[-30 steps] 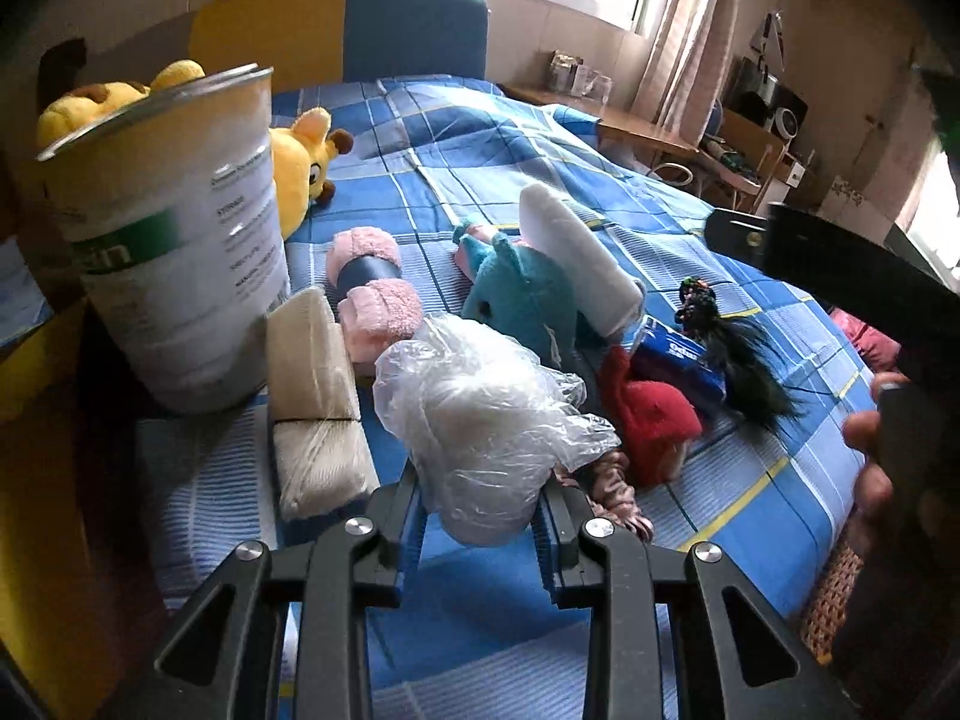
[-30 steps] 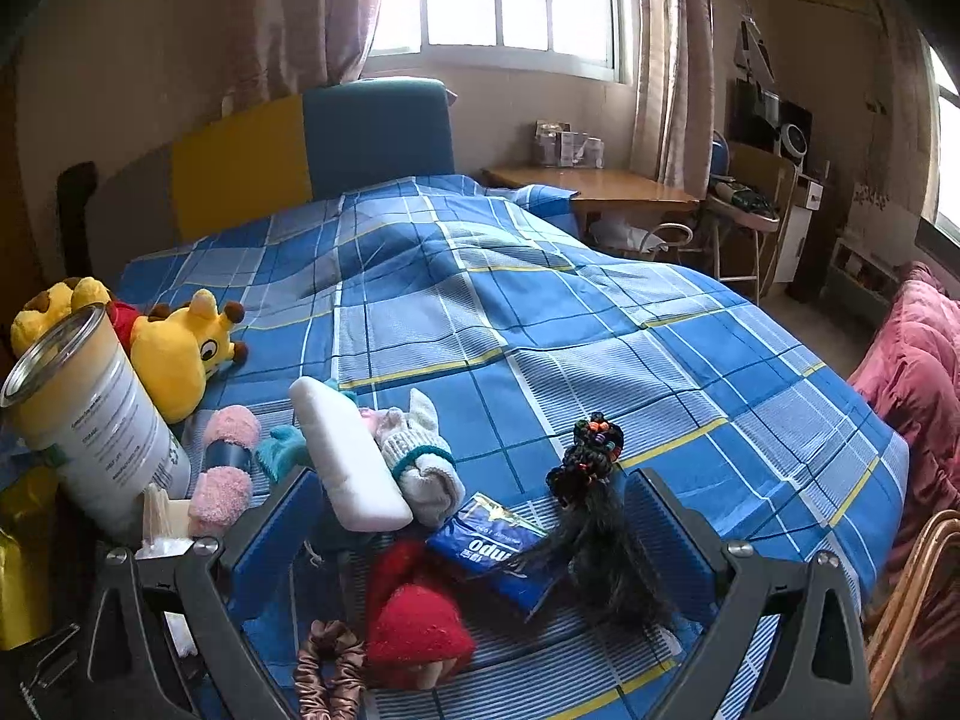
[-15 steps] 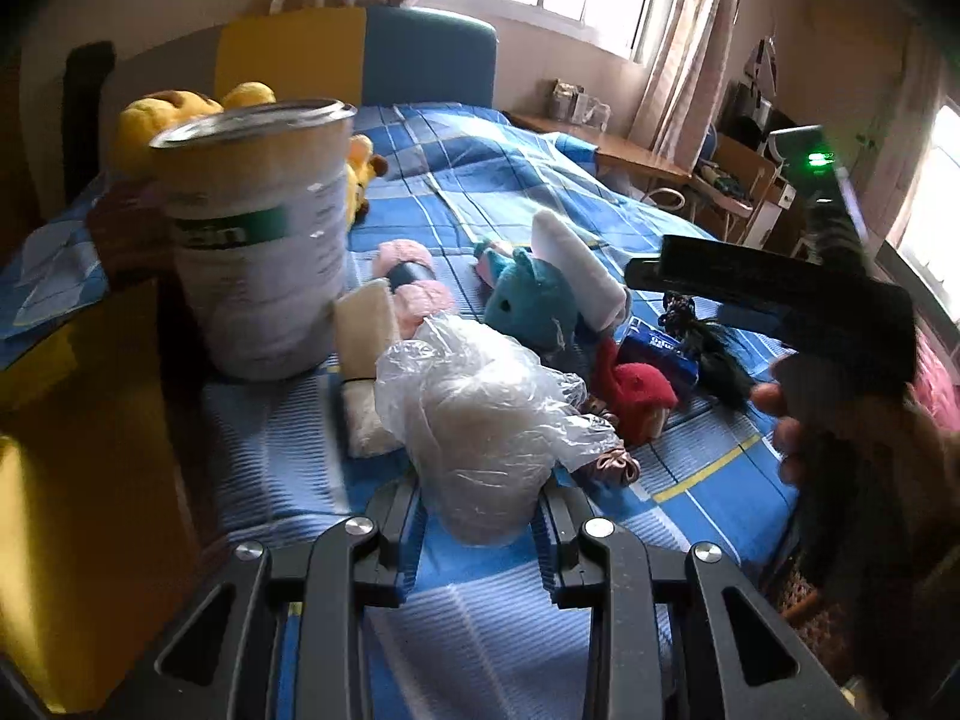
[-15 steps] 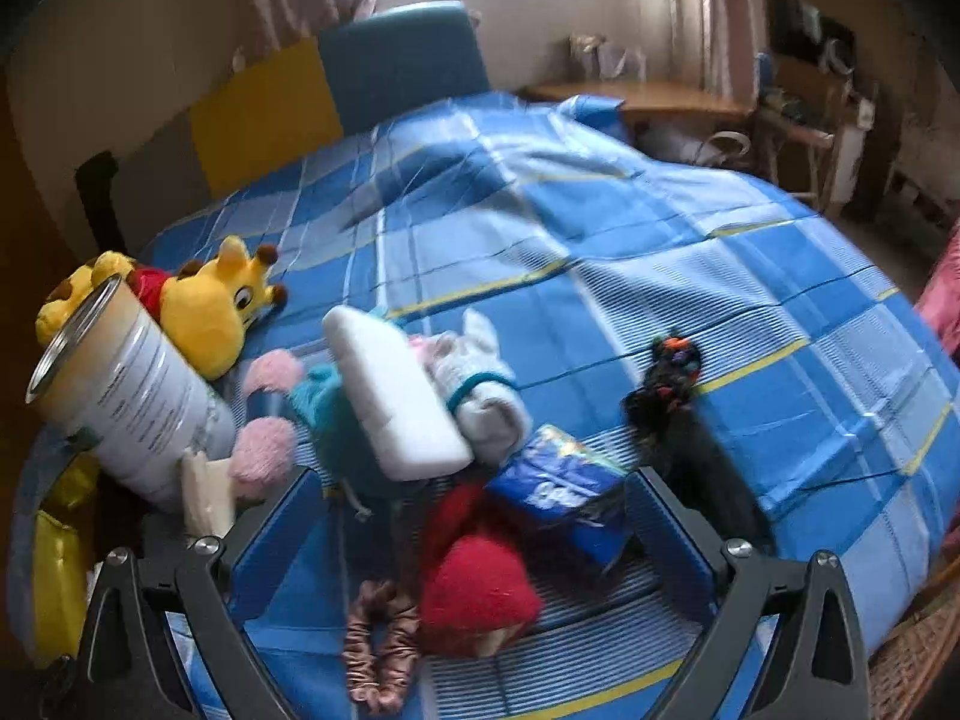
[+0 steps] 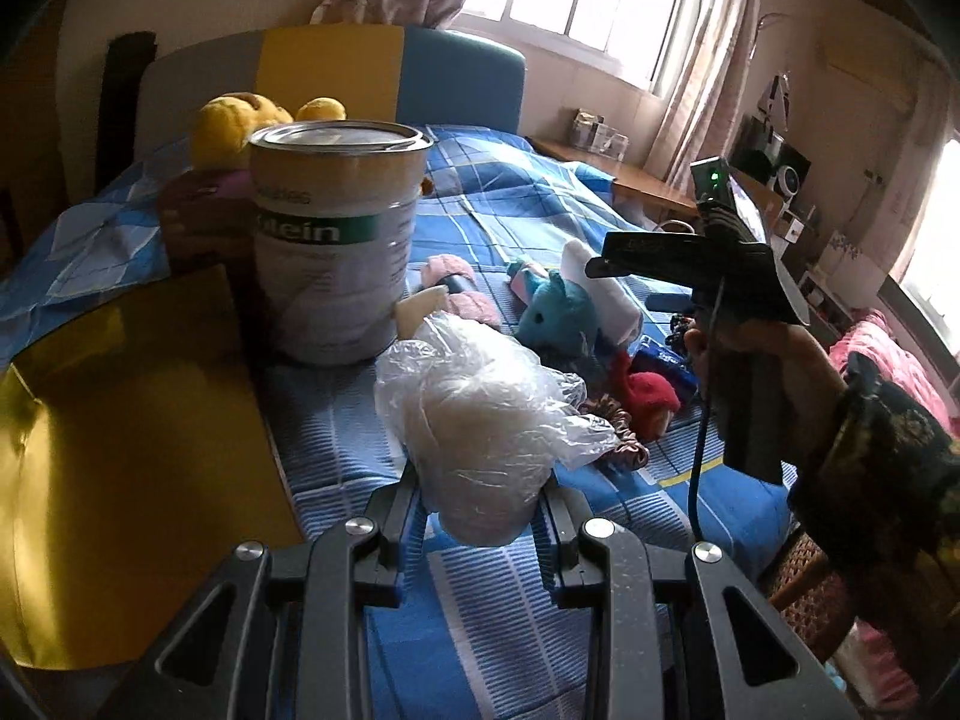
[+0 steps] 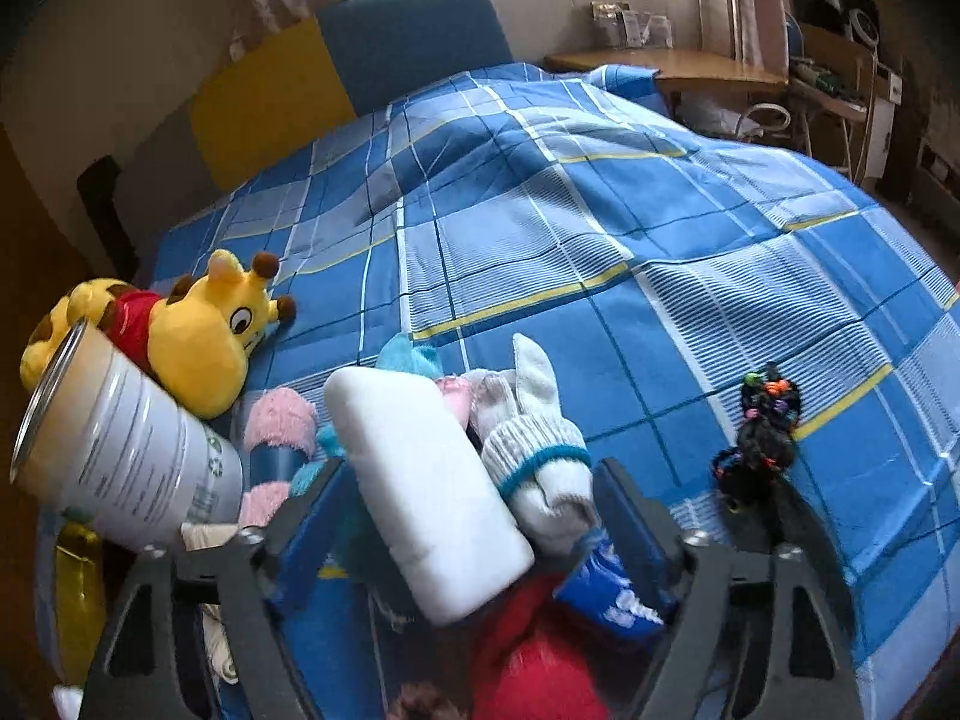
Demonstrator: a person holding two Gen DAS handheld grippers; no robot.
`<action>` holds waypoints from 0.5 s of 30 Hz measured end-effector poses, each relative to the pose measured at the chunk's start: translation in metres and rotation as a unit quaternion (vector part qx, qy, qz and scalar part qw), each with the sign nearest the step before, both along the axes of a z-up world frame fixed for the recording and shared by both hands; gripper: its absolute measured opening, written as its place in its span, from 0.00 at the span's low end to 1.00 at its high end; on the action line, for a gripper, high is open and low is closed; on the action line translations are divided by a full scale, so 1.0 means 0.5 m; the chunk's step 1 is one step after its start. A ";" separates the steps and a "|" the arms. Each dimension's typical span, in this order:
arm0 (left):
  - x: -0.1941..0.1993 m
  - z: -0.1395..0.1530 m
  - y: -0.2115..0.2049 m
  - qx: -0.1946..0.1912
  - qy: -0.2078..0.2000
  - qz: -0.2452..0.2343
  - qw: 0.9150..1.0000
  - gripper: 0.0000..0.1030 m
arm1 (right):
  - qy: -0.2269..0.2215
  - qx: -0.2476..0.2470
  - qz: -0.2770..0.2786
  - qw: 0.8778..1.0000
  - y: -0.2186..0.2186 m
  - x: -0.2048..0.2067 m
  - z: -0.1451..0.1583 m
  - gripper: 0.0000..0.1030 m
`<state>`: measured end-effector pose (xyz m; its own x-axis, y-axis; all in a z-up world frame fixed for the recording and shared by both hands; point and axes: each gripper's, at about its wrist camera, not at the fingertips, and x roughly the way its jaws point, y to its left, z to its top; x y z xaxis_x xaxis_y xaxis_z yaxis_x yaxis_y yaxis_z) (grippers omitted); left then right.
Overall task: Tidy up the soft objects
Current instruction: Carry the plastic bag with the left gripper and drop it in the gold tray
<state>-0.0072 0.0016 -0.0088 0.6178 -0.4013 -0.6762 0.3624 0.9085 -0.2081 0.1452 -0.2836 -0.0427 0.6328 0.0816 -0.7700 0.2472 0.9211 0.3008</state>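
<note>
The left gripper [image 5: 480, 516] has its fingers clenched on a white soft bundle in a plastic bag [image 5: 474, 420] and holds it above the near edge of the bed [image 6: 600, 210], a little right of the tin can [image 5: 336, 240]. The other soft things lie in a heap on the bed, to the right of the can: a blue plush [image 5: 555, 315], pink fluffy pieces [image 6: 279, 420], a red hat [image 5: 651, 393], a scrunchie [image 5: 618, 438] and a yellow giraffe [image 6: 204, 330] farther away behind the can. The right gripper [image 6: 474, 516] is over this heap and points down into it. Its fingers are closing at this moment, and between them lie a white foam block [image 6: 426, 480] and a rolled white sock [image 6: 540, 450], side by side. The pads do not yet seem to press on either one, so I judge nothing is grasped there yet. The important relation is the long axis of the block: it runs from far left to near right, slanted across the gap between the fingers, and its near end is directly between them. The sock lies just beside it, on the right. So the right hand is clearly the nearer one for this pick, while the left hand is already busy. Closing may catch both the block and the sock together, or squeeze the block at a slant.
</note>
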 end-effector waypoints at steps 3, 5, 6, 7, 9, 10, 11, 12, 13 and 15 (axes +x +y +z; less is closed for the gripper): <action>-0.003 -0.003 0.014 -0.004 0.006 0.008 1.000 0.30 | 0.010 0.015 0.007 1.000 -0.005 0.013 -0.016 0.76; -0.002 -0.003 0.024 -0.009 0.011 0.013 1.000 0.30 | 0.009 0.016 0.011 1.000 -0.004 0.016 -0.016 0.72; -0.003 -0.002 0.027 -0.011 0.012 0.015 1.000 0.30 | 0.009 0.018 0.013 1.000 -0.004 0.015 -0.017 0.71; -0.005 0.000 0.033 -0.014 0.012 0.017 1.000 0.30 | 0.009 0.021 0.015 1.000 -0.004 0.015 -0.018 0.71; -0.011 0.009 0.049 -0.021 0.011 0.024 0.999 0.30 | 0.012 0.018 0.021 1.000 -0.001 0.016 -0.019 0.71; -0.013 0.014 0.058 -0.023 0.009 0.029 0.999 0.30 | 0.011 0.020 0.020 1.000 -0.001 0.016 -0.019 0.73; -0.015 0.021 0.076 -0.026 0.006 0.041 0.999 0.30 | 0.011 0.023 0.019 0.999 -0.003 0.017 -0.020 0.73; -0.014 0.025 0.088 -0.030 0.005 0.050 0.998 0.30 | 0.013 0.024 0.019 0.999 -0.004 0.018 -0.022 0.74; -0.009 0.028 0.107 -0.035 0.007 0.063 0.997 0.30 | 0.015 0.023 0.018 0.999 -0.004 0.019 -0.024 0.76; 0.005 0.029 0.149 -0.040 0.011 0.097 0.994 0.30 | 0.017 0.021 0.020 0.999 -0.002 0.020 -0.024 0.76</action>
<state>-0.0046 0.0762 0.0060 0.6742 -0.3295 -0.6609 0.1761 0.9409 -0.2894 0.1550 -0.2846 -0.0548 0.6014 0.1397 -0.7866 0.2211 0.9170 0.3319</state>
